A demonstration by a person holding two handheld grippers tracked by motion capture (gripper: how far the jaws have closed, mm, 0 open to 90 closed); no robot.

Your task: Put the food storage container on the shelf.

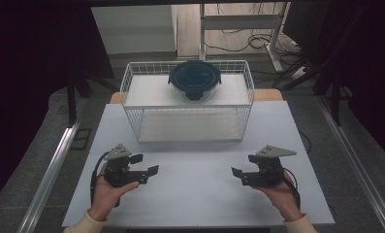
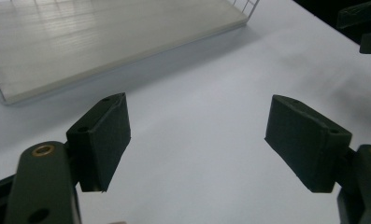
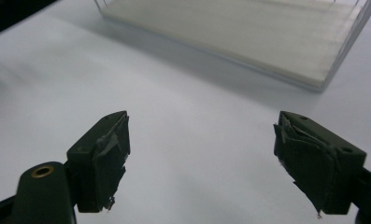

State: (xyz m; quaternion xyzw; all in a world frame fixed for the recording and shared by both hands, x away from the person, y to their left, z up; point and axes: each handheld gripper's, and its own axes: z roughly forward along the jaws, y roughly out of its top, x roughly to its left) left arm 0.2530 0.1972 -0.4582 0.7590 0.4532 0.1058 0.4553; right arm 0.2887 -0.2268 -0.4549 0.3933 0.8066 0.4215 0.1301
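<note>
Resting near the front edge of the white tabletop (image 1: 200, 194), both hands hold their claws low and apart. Left hand (image 1: 106, 191) grips the left claw (image 1: 146, 165), jaws spread wide, nothing between them; it points inward and slightly forward. Right hand (image 1: 282, 194) grips the right claw (image 1: 239, 165), jaws likewise wide open and empty, pointing inward toward the left one. A grey three-cornered plate sits on top of each. Cream sleeve cuffs (image 1: 86, 224) show at the bottom edge.

Left gripper view: left claw (image 2: 197, 140) with both pads wide apart over bare white tabletop (image 2: 197, 93); pads look smooth. Part of the other claw shows dark at the top right corner. Rack base board (image 2: 103, 37) lies ahead at upper left.

Right gripper view: right claw (image 3: 202, 154) wide open over bare tabletop (image 3: 174, 116); its pads (image 3: 110, 158) carry torn, ragged tape or covering. Rack board (image 3: 248, 32) lies ahead at upper right.

Farther back, mid-tabletop: a white wire rack (image 1: 187, 104), open at the front, with a lower board and an upper shelf. On the upper shelf, about centre, sits a round container (image 1: 195, 80) with a dark blue clip lid, lid on. It is well apart from both claws.

Beyond the tabletop: grey floor, cables (image 1: 258, 41), a metal frame leg, dark curtains at either side.
</note>
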